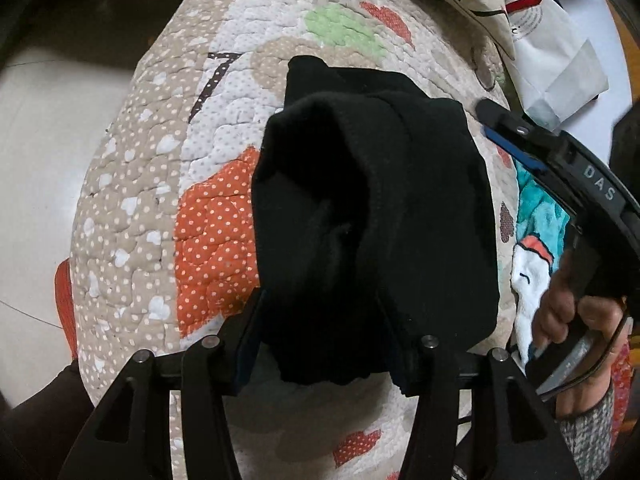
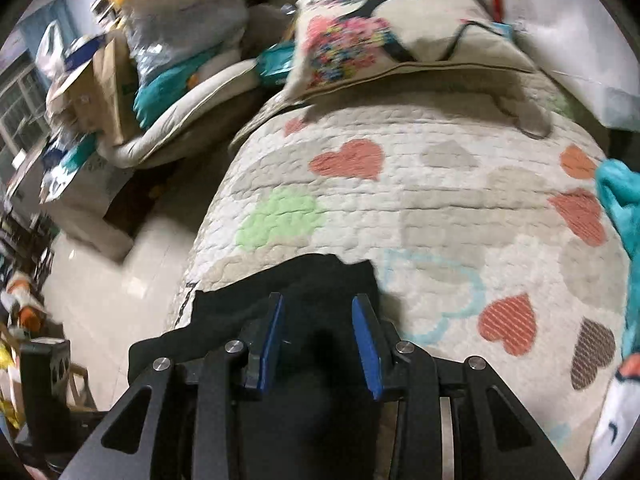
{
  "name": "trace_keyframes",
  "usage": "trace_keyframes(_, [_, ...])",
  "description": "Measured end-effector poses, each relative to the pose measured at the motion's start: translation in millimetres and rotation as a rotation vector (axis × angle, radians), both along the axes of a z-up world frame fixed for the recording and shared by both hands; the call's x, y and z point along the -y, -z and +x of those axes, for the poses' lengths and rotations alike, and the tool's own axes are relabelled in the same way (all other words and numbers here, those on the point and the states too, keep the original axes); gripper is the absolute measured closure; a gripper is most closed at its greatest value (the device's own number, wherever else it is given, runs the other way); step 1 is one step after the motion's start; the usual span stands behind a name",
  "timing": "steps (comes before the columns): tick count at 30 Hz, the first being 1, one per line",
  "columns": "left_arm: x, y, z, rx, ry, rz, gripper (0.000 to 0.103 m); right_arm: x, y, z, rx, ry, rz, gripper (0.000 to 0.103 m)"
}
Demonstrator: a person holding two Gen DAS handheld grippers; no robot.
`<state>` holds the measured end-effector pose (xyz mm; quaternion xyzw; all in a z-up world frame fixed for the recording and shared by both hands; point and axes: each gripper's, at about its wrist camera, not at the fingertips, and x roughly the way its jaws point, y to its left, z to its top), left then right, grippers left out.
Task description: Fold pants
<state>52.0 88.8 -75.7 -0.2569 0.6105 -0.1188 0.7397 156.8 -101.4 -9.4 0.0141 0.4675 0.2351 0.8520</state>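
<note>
Black pants [image 1: 372, 208] lie bunched and partly folded on a quilted bedspread with hearts [image 1: 152, 184]. My left gripper [image 1: 320, 340] has its fingers on either side of a thick wad of the black fabric and grips it. My right gripper [image 2: 318, 340] is open, blue pads [image 2: 366, 344] apart, hovering just above the black pants [image 2: 288, 288], with nothing between them. The right gripper also shows in the left wrist view [image 1: 520, 136], at the pants' right edge.
A floral pillow [image 2: 384, 28] lies at the far end of the bed. A teal and white cloth [image 2: 624, 208] lies at the bed's right side. The bed's left edge drops to a pale floor [image 2: 120, 264]. Boxes and bags [image 2: 100, 80] pile up beyond.
</note>
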Motion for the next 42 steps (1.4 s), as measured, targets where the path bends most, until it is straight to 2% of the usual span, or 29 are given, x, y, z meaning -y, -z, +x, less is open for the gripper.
trace_keyframes(2, [3.1,-1.6,4.4,-0.014,0.046,-0.011,0.049,-15.8,11.6,6.6,-0.052,-0.062,-0.007,0.064])
trace_keyframes(4, [-0.9,-2.4,8.7,-0.031,0.067,-0.046,0.046,-28.8,32.8,20.6,-0.109,-0.062,-0.108,0.064])
trace_keyframes(5, [-6.4,-2.9,11.3,-0.048,0.081,-0.098,0.045,-31.9,44.5,29.0,-0.135,-0.041,-0.172,0.065])
trace_keyframes(6, [-10.0,-3.8,12.6,-0.056,0.089,-0.126,0.045,-31.9,51.9,35.1,-0.151,-0.019,-0.194,0.065])
trace_keyframes(7, [-16.5,-6.4,13.6,-0.062,0.084,-0.148,0.045,-29.9,52.6,37.6,-0.151,0.0,-0.175,0.065])
trace_keyframes(10, [-40.4,-22.9,16.8,0.012,-0.005,-0.168,0.045,-17.7,36.3,32.0,-0.109,0.043,-0.059,0.064])
trace_keyframes(12, [-51.9,-36.2,18.9,0.096,-0.086,-0.232,0.045,-3.5,20.6,20.7,-0.062,0.069,0.011,0.059])
trace_keyframes(14, [-47.5,-46.2,22.3,0.165,-0.103,-0.264,0.045,8.1,10.9,7.1,-0.03,0.076,0.026,0.058])
trace_keyframes(16, [-34.1,-54.0,26.3,0.223,-0.089,-0.248,0.045,15.7,8.7,-5.5,-0.024,0.069,0.033,0.058])
trace_keyframes(18, [-12.9,-54.4,33.6,0.242,-0.047,-0.188,0.045,22.9,9.9,-20.3,-0.033,0.059,0.053,0.058])
trace_keyframes(20, [0.8,-43.2,43.2,0.202,-0.033,-0.108,0.045,29.9,14.1,-35.1,-0.053,0.044,0.085,0.058])
trace_keyframes(22, [-4.0,-22.0,49.6,0.124,-0.077,-0.054,0.045,33.9,24.1,-44.0,-0.087,0.037,0.096,0.058])
trace_keyframes(24, [-28.9,2.1,54.0,0.05,-0.179,-0.162,0.045,38.2,33.2,-47.3,-0.096,0.056,0.083,0.058])
trace_keyframes(25, [-45.0,10.3,52.3,0.022,-0.253,-0.278,0.044,42.3,36.1,-48.1,-0.101,0.068,0.094,0.058])
trace_keyframes(27, [-67.8,25.0,48.2,-0.015,-0.345,-0.441,0.044,50.9,38.3,-48.3,-0.106,0.093,0.128,0.058])
trace_keyframes(29, [-86.6,40.0,39.6,-0.061,-0.426,-0.536,0.044,55.1,39.5,-49.2,-0.108,0.1,0.138,0.058])
trace_keyframes(30, [-94.2,44.9,35.0,-0.083,-0.46,-0.535,0.044,55.6,39.4,-50.4,-0.105,0.099,0.137,0.058])
trace_keyframes(31, [-101.8,44.9,29.2,-0.093,-0.481,-0.495,0.043,55.6,39.6,-51.2,-0.1,0.098,0.131,0.058])
trace_keyframes(33, [-108.8,40.2,24.8,-0.086,-0.475,-0.458,0.043,54.3,41.4,-52.3,-0.095,0.099,0.109,0.058])
trace_keyframes(35, [-111.6,22.0,22.0,-0.033,-0.466,-0.294,0.043,52.2,42.8,-52.7,-0.089,0.1,0.096,0.057])
trace_keyframes(36, [-110.3,8.6,20.9,0.021,-0.458,-0.189,0.043,51.2,42.9,-53.1,-0.087,0.101,0.09,0.056])
trace_keyframes(37, [-106.5,1.5,22.2,0.06,-0.448,-0.151,0.043,50.8,42.4,-53.6,-0.085,0.101,0.089,0.056])
trace_keyframes(39, [-98.7,-18.6,21.4,0.164,-0.406,-0.133,0.043,51.1,39.7,-54.3,-0.078,0.104,0.091,0.055])
trace_keyframes(42, [-71.7,-36.9,27.8,0.262,-0.32,-0.056,0.041,51.3,34.6,-57.3,-0.063,0.102,0.092,0.054])
